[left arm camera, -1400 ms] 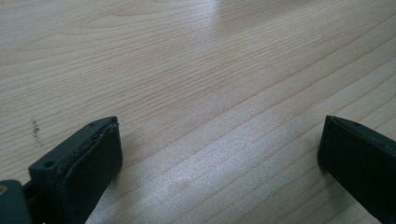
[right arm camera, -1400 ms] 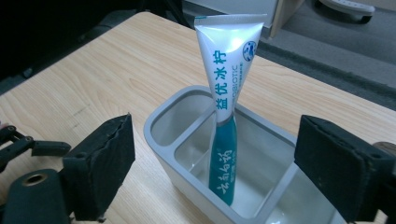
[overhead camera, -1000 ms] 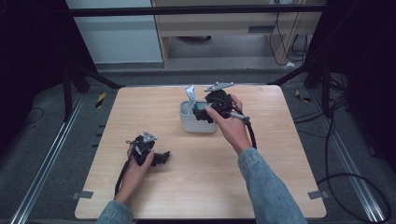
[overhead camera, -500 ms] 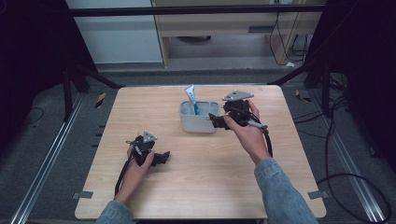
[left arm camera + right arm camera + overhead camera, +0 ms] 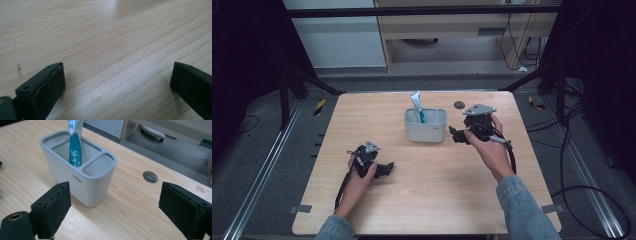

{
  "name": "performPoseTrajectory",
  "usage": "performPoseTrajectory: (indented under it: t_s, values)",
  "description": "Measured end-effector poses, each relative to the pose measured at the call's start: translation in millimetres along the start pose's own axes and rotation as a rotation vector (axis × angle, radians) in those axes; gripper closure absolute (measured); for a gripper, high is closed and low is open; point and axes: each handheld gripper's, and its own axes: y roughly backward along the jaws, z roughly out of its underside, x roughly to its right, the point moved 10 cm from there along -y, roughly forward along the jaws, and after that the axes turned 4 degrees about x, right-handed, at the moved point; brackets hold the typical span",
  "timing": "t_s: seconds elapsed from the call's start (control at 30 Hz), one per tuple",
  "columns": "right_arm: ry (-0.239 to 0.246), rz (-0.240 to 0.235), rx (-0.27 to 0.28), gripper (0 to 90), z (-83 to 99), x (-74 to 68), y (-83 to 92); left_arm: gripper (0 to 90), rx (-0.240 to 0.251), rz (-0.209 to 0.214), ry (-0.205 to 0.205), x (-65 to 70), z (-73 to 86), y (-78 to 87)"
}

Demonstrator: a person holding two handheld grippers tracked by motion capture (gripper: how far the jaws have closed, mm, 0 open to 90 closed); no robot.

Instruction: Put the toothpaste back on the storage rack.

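A grey holder (image 5: 426, 126) with three compartments is seen near the far middle of the table (image 5: 427, 200), with a teal-and-white tube (image 5: 75, 147) standing tilted in its middle compartment. The tube is judged light, soft and crushable, best pinched gently near its flat top end, while the holder looks rigid and smooth-walled. The right gripper (image 5: 460, 136) is held just right of the holder, jaws wide apart and empty; the left gripper (image 5: 381, 169), well apart toward the near left of the holder, is likewise spread wide over bare wood.

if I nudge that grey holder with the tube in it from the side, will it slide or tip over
Probably slide. The grey holder looks broad, flat-based and about as wide as tall, on smooth wood. It seems thin plastic, so likely light. The tube leans tall from the middle slot and might wobble.
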Motion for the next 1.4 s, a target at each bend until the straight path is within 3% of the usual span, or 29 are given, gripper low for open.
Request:
performPoseTrajectory:
  t_s: [0.33,0.67,0.83,1.07,1.2,1.4]
  values:
    - [-0.048,0.011,-0.062,15.8,46.7,20.6,-4.1,0.0,0.0,0.0,0.002,0.1,0.0,0.0]
    - [-0.148,0.039,-0.116,12.3,99.0,48.5,-12.6,0.0,0.0,-0.001,0.001,0.0,0.1,0.0]
    - [-0.178,0.044,-0.131,11.9,113.4,51.1,-15.1,0.0,0.002,-0.001,0.003,0.2,-0.1,-0.1]
    - [-0.182,0.056,-0.154,11.4,132.5,54.5,-21.6,0.0,0.0,0.0,0.001,0.0,0.1,0.0]
    - [-0.232,0.055,-0.156,11.2,143.2,60.6,-27.7,0.0,0.002,-0.001,0.004,0.2,-0.1,-0.1]
    - [-0.257,0.084,-0.175,11.0,153.0,70.4,-33.1,0.0,0.002,0.0,0.003,0.2,-0.1,-0.1]
